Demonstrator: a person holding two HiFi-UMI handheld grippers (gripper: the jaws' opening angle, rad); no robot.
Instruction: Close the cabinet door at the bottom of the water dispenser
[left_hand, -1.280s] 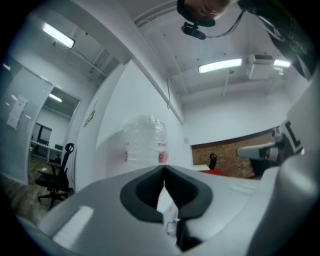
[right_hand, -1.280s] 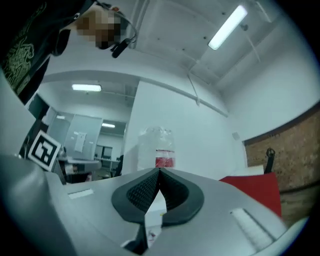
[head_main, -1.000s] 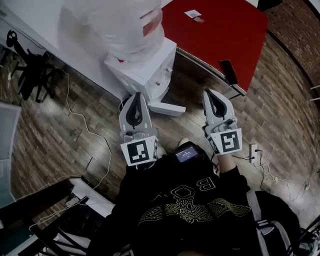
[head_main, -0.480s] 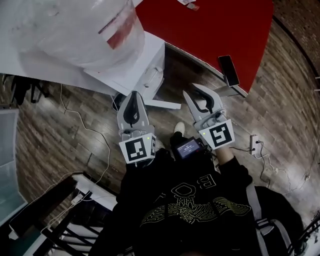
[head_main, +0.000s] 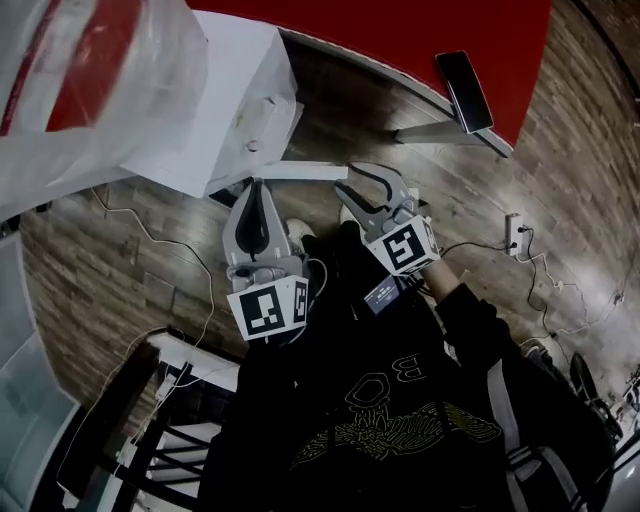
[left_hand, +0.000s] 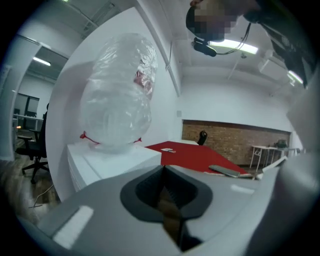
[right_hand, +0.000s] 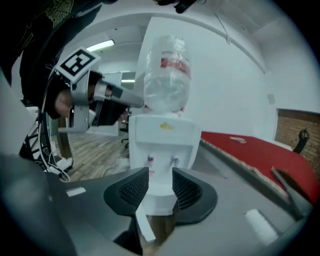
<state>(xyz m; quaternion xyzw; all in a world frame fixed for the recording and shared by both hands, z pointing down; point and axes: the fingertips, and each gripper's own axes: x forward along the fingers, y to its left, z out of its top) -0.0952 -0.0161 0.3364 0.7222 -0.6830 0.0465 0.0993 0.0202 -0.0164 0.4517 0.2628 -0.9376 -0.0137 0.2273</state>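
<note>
The white water dispenser (head_main: 235, 105) stands at the upper left of the head view, with a plastic-wrapped bottle (head_main: 90, 80) on top. Its bottom cabinet door (head_main: 300, 172) sticks out open over the wooden floor. My left gripper (head_main: 258, 185) is shut and empty, its tip just below the door's hinge end. My right gripper (head_main: 350, 180) is by the door's free end; its jaws are opening with nothing between them. In the right gripper view the dispenser (right_hand: 162, 135) shows beyond the parted jaws (right_hand: 160, 177), and the door's edge (right_hand: 145, 227) stands low. In the left gripper view the jaws (left_hand: 162, 167) are shut.
A red table (head_main: 400, 30) runs behind the dispenser, with a black phone (head_main: 465, 90) near its edge. Cables (head_main: 190, 270) and a power strip (head_main: 515, 235) lie on the floor. A dark rack (head_main: 150, 420) stands at the lower left.
Both grippers have dropped toward the floor and closer to the open door. The right gripper's jaws have gone from shut to open. The left stays shut.
</note>
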